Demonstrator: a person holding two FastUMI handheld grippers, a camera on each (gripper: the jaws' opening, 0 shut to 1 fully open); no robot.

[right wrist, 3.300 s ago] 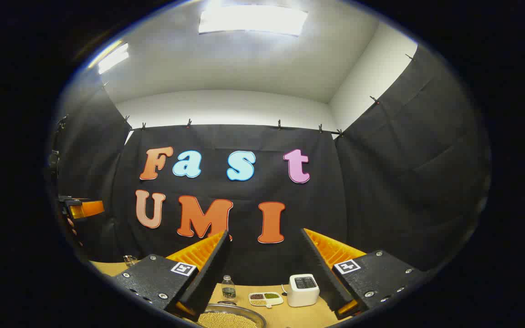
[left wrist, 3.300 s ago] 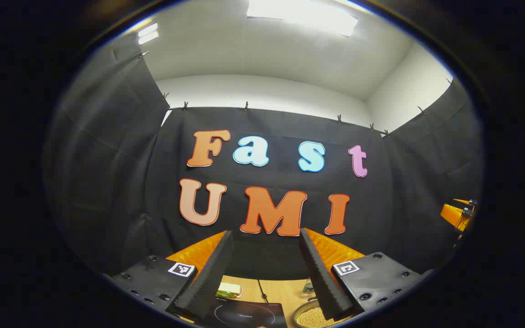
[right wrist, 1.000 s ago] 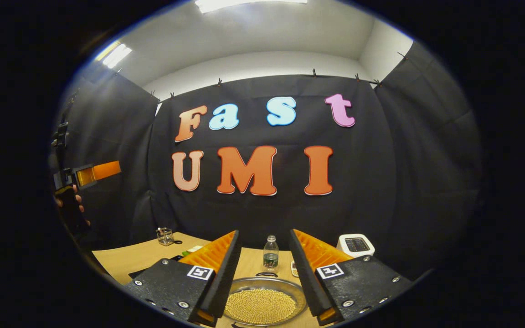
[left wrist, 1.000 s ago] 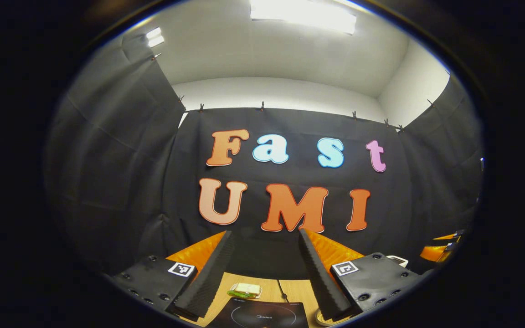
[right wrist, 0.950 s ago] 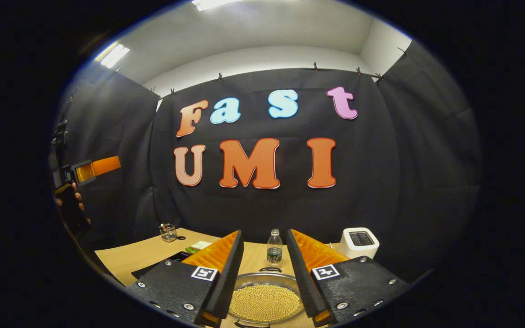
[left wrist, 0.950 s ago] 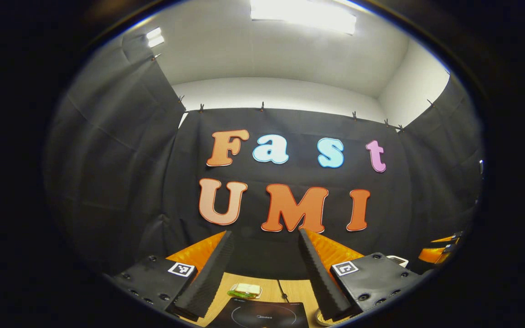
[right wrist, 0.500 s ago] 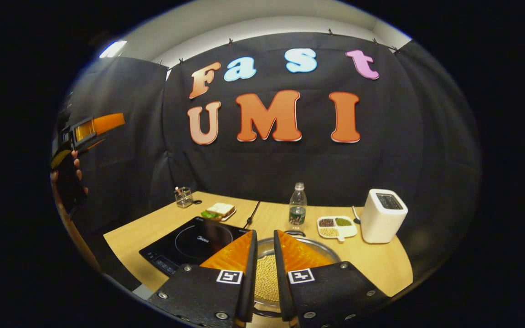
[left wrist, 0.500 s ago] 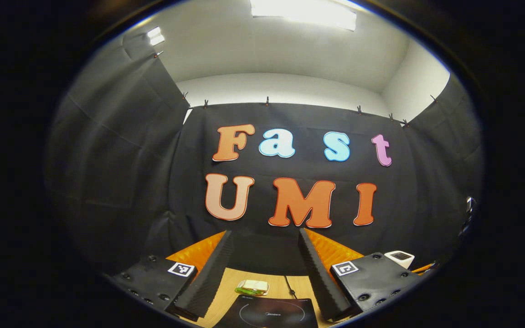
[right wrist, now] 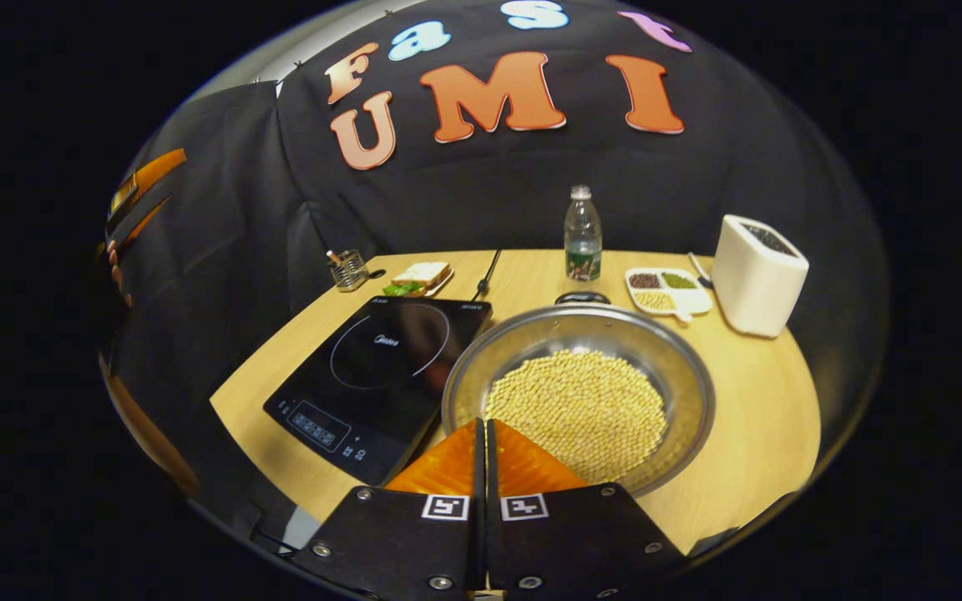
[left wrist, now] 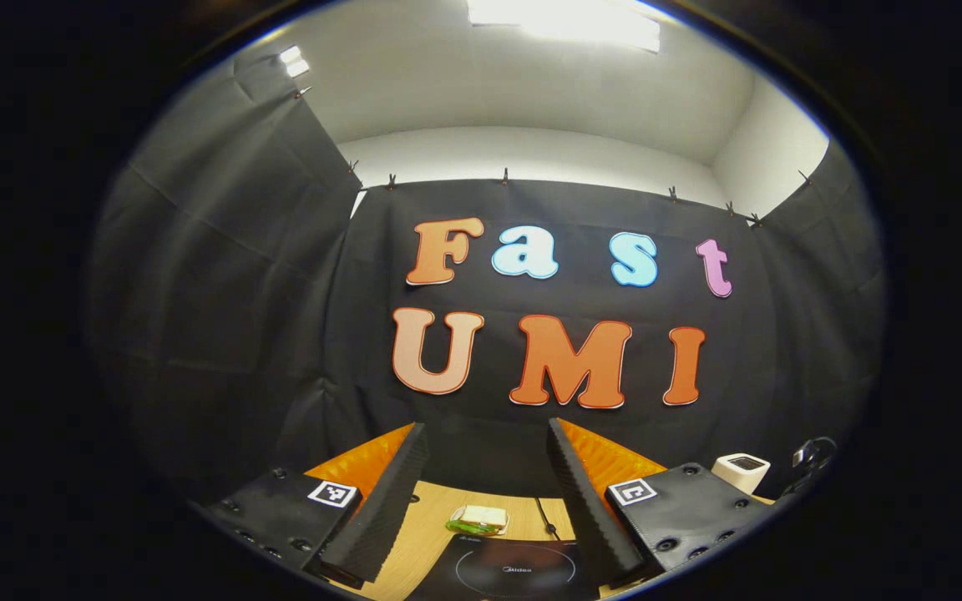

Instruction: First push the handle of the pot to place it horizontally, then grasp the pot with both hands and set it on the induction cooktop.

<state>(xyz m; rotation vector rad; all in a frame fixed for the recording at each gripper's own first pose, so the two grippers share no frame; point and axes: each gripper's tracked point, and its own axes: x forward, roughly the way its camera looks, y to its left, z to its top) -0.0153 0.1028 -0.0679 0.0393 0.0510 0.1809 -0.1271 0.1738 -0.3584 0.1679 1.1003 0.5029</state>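
Observation:
A wide metal pot (right wrist: 683,367) holding yellow beans sits on the wooden table (right wrist: 769,417), just right of the black induction cooktop (right wrist: 372,367). A small dark handle (right wrist: 583,297) shows at the pot's far rim. My right gripper (right wrist: 481,424) is shut with nothing between its fingers, its tips over the pot's near rim. My left gripper (left wrist: 486,427) is open and held high, facing the back wall, with the cooktop (left wrist: 514,572) below it. In the right gripper view the left gripper (right wrist: 143,194) is at the far left, held by a hand.
Behind the pot stand a water bottle (right wrist: 583,222), a divided dish of grains (right wrist: 659,290) and a white appliance (right wrist: 758,275). A sandwich on a plate (right wrist: 419,278), a small glass holder (right wrist: 349,269) and the cooktop's cable (right wrist: 488,271) lie at the back left.
My right gripper has shut its fingers and tipped down over the pot. My left gripper stays open and has drifted only slightly.

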